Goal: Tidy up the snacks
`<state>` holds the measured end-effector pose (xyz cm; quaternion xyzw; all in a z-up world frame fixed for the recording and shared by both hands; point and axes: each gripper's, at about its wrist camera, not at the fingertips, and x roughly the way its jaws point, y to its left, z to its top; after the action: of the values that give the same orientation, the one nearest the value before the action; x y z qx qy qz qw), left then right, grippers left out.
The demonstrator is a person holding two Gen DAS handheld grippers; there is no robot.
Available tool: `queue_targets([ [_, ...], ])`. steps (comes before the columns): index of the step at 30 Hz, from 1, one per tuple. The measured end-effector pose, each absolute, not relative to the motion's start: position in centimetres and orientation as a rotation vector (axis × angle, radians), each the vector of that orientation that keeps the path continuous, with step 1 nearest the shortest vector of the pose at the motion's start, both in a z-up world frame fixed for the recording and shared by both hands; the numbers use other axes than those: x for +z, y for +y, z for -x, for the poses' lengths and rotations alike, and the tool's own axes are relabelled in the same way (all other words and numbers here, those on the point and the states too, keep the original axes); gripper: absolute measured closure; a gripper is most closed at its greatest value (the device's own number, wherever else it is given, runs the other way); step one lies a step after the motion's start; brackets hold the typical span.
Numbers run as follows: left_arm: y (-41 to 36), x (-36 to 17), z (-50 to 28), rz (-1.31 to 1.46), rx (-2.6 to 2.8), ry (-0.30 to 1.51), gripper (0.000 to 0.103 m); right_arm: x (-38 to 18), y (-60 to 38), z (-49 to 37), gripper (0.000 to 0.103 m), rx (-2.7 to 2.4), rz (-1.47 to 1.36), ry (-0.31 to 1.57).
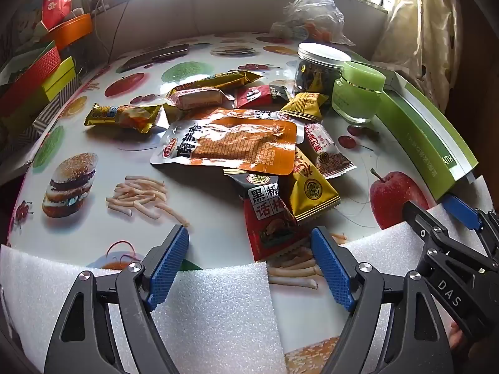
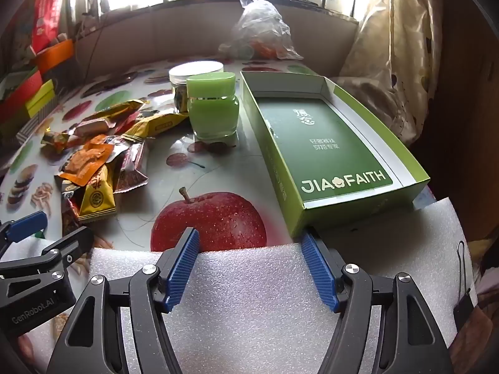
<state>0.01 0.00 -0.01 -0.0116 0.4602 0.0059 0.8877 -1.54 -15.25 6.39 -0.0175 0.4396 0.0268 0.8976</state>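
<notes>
- Snacks [image 1: 237, 143] lay in a loose heap mid-table, on the fruit-print cloth [image 1: 202, 205]; an orange pouch [image 1: 246, 145] sat on top, a red packet [image 1: 268, 218] and a gold packet [image 1: 312, 187] at the near edge.
- Your left gripper [image 1: 249, 268] was spread wide, nothing between its pads, hovering over white foam [image 1: 212, 311] just short of the red packet.
- Your right gripper [image 2: 249, 268] was also spread and held nothing, above foam near the printed apple [image 2: 212, 221].
- A green box [image 2: 324, 143] stood open on the right, beside a green jar [image 2: 213, 109] and a clear jar [image 2: 193, 74] with a white lid.
</notes>
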Motion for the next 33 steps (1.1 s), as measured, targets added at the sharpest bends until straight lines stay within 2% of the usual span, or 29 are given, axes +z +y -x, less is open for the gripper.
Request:
queue_targets([
  [33,0.23,-0.08,0.04,0.033,0.024,0.965,0.022,6.41,-15.13,1.52,0.035,0.056,0.036,0.910],
])
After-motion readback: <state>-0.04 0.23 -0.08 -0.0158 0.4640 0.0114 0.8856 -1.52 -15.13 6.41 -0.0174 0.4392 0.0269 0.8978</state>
